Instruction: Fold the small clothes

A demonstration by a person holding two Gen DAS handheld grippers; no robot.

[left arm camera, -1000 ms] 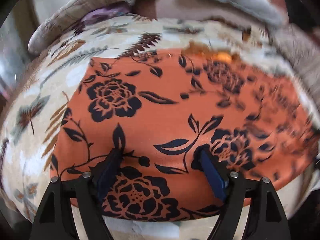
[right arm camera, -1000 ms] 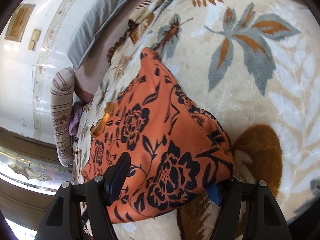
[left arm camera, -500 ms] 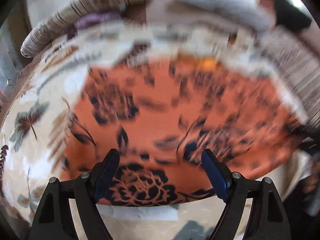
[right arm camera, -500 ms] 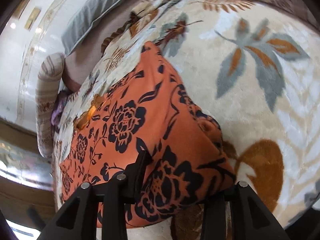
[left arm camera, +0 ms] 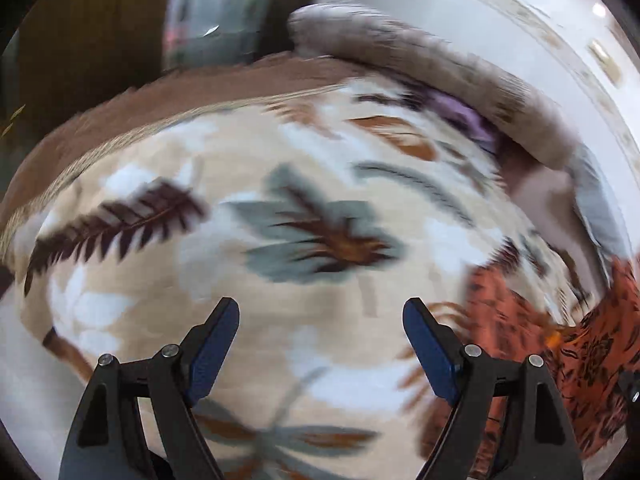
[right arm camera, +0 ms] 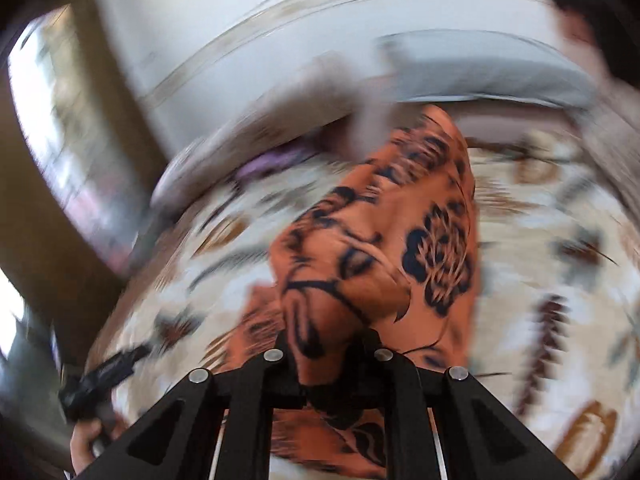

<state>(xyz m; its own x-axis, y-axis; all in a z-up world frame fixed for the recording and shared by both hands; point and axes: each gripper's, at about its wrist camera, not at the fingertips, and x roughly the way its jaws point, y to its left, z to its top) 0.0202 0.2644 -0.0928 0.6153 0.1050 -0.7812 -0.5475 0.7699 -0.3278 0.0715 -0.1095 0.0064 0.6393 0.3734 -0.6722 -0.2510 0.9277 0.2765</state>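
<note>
Leaf-print blanket [left arm camera: 168, 280] covers the bed under both my tongs. Orange floral garment [right arm camera: 400, 248] hangs bunched from my right gripper [right arm camera: 328, 344], whose jaws have just been closing and now pinch its fabric; it trails onto the blanket. My left gripper [left arm camera: 320, 316] gapes wide, holding nothing, garment off to its right

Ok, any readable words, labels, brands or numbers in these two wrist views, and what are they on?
None: no lettering shows in either view.
Orange floral garment: flower print only, no tag visible.
Leaf-patterned blanket: pattern only.
Both views are motion-blurred, so small print would be unreadable.
</note>
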